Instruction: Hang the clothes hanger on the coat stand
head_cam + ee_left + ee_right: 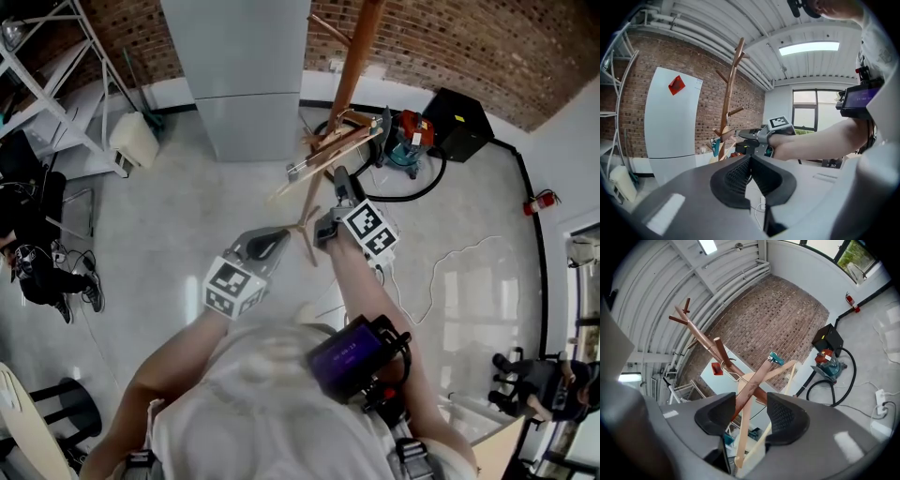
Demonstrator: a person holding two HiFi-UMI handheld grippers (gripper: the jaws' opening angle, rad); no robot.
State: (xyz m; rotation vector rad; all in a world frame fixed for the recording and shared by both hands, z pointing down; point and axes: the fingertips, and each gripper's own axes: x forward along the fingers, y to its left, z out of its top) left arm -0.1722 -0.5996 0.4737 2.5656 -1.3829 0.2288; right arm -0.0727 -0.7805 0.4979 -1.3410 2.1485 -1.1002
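Note:
The wooden coat stand (354, 56) rises at the top centre of the head view, and its brown pegs (717, 350) show in the right gripper view. A pale wooden hanger (761, 378) with a teal clip (776, 358) hangs by its wire hook over one peg. My right gripper (751, 413) is open right at the hanger; a brown peg and one hanger arm pass between its jaws without the pads pressing on them. From the head it shows as the right gripper (339, 183) below the hanger (323, 155). My left gripper (750, 164) is shut and empty, lower left (281, 236).
A tall white cabinet (239, 75) stands left of the stand. A teal and red vacuum cleaner (410, 141) with a black hose and a black box (459, 122) sit to its right. White shelving (56, 84) is at the far left. A white cable (441, 272) lies on the floor.

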